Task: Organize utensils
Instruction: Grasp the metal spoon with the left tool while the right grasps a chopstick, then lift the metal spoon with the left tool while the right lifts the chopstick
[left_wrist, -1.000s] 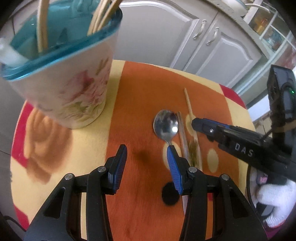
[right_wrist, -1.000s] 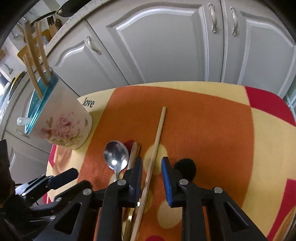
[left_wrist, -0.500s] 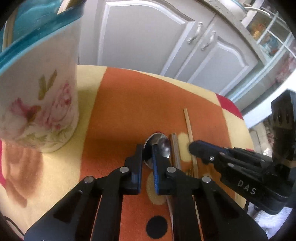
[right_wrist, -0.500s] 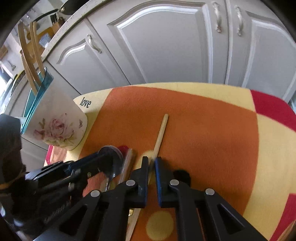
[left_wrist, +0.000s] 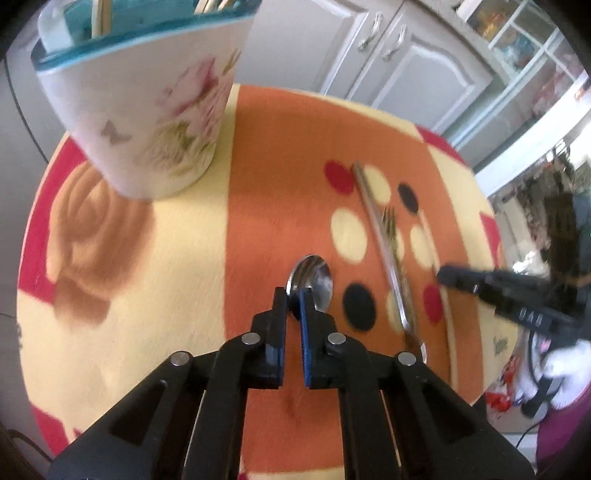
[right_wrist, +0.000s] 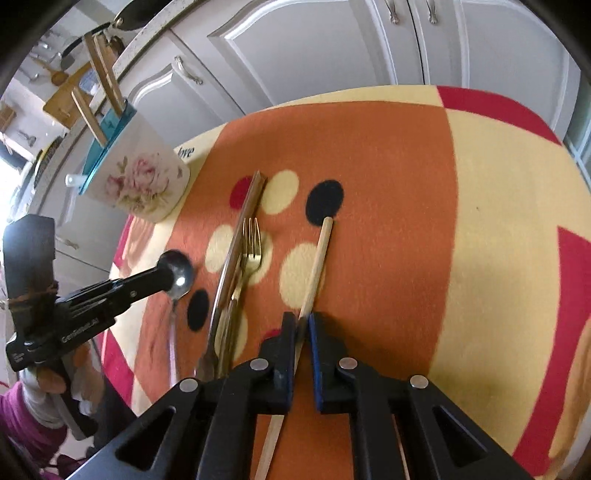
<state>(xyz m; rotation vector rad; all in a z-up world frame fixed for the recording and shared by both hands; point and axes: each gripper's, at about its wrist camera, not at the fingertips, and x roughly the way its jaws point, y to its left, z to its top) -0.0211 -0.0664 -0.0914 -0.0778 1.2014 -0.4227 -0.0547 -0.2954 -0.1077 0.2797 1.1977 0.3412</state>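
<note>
- At the far left of the table stands the floral cup (left_wrist: 147, 110), a white holder with pink roses and a teal rim; wooden utensils (right_wrist: 105, 79) stick up out of it. It rests upright on the patterned cloth (left_wrist: 184, 240), which is yellow, orange and red with dots.
- Right of the cup and nearer, the left gripper (left_wrist: 293, 295) points steeply down at the cloth. Its jaws are closing and the blue pads clamp the neck of the spoon (left_wrist: 314, 275), just behind the bowl. In the right wrist view the bowl (right_wrist: 179, 273) shows past the fingertips and the handle trails toward the near edge of the table.
- Whether the spoon is lifted clear of the cloth cannot be told.
- Just right of the spoon lie a long brown utensil (right_wrist: 240, 243) and a gold fork (right_wrist: 251, 245), side by side and touching, tines toward the far side. Both lie flat on the dotted orange band.
- Further right lies a pale wooden chopstick (right_wrist: 317, 258), its far tip by a black dot (right_wrist: 325, 201). The right gripper (right_wrist: 303, 325) is clenched on it around mid-length, pads tight against either side; the rest of the stick runs on beneath the gripper toward the near edge.
- A white-gloved hand (left_wrist: 561, 365) holds the right gripper at the right edge of the left wrist view.
- Behind the table are grey cabinet doors (right_wrist: 332, 48).
</note>
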